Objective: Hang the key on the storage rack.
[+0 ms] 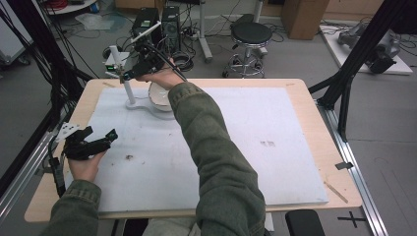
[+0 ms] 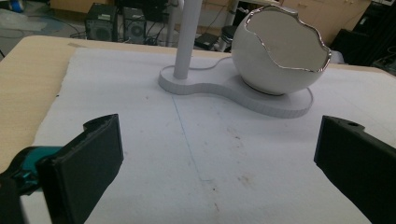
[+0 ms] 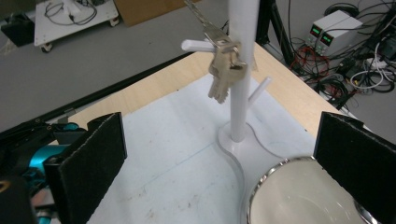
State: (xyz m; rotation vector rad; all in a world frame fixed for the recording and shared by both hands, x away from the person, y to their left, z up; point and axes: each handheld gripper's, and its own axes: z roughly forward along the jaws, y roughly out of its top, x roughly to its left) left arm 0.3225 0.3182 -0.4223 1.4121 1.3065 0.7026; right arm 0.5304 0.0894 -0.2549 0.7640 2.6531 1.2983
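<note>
A white stand (image 3: 240,93) rises from a flat white base (image 2: 233,88) at the far left of the mat. A bunch of silver keys (image 3: 224,70) hangs from one of its upper pegs. A white egg-shaped bowl (image 2: 275,51) with a jagged silver rim sits on the same base, beside the pole. My right gripper (image 3: 219,140) is raised by the stand (image 1: 129,91), open, with the keys ahead of the wide-apart jaws. My left gripper (image 1: 101,133) rests low at the table's left edge, open and empty, facing the stand (image 2: 187,37).
A white foam mat (image 1: 236,137) covers most of the wooden table (image 1: 305,86). Small dark marks (image 1: 129,157) dot the mat near the left hand. A stool (image 1: 251,34), computer towers and cables stand on the floor beyond the far edge.
</note>
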